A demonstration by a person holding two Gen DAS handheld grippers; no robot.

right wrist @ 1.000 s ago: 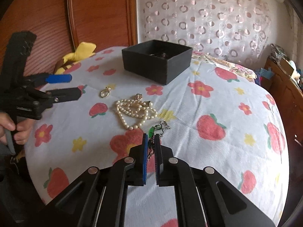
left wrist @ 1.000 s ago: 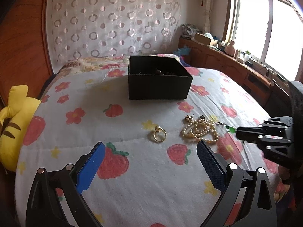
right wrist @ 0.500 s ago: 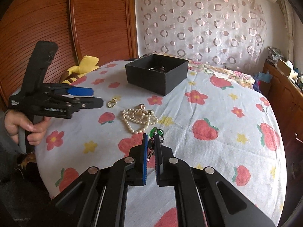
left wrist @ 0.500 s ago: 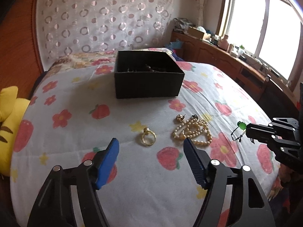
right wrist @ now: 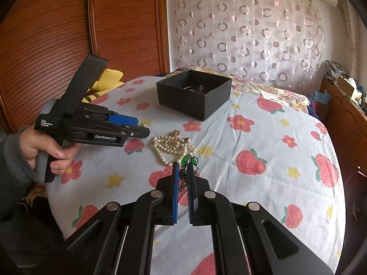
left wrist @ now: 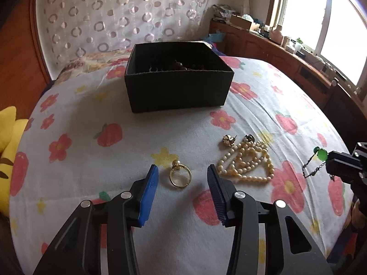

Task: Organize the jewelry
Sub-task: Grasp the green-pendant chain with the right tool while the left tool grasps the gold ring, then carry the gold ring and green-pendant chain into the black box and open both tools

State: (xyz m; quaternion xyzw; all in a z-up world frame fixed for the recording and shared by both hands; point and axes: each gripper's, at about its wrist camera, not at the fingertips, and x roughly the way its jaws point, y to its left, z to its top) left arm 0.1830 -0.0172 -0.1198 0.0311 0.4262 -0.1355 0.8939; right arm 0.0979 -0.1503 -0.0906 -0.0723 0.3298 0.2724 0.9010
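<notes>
A gold ring with a pale bead lies on the strawberry-print bedspread. My left gripper hovers over it with the jaws closing; the ring lies between the blue pads, which do not touch it. To its right lie a pearl necklace and two earrings. My right gripper is shut on a dark chain with green beads, held just above the bed. A black open box with dark jewelry inside stands farther back. The right wrist view shows the left gripper low over the bed.
A yellow plush toy lies at the bed's left edge. A wooden panel wall stands behind it. A wooden sideboard with clutter runs under the window on the right. A person's hand in a grey sleeve holds the left gripper.
My left gripper has moved forward and down over the gold ring, and its jaws have narrowed around it. My right gripper has lifted the green-beaded chain slightly off the bed.
</notes>
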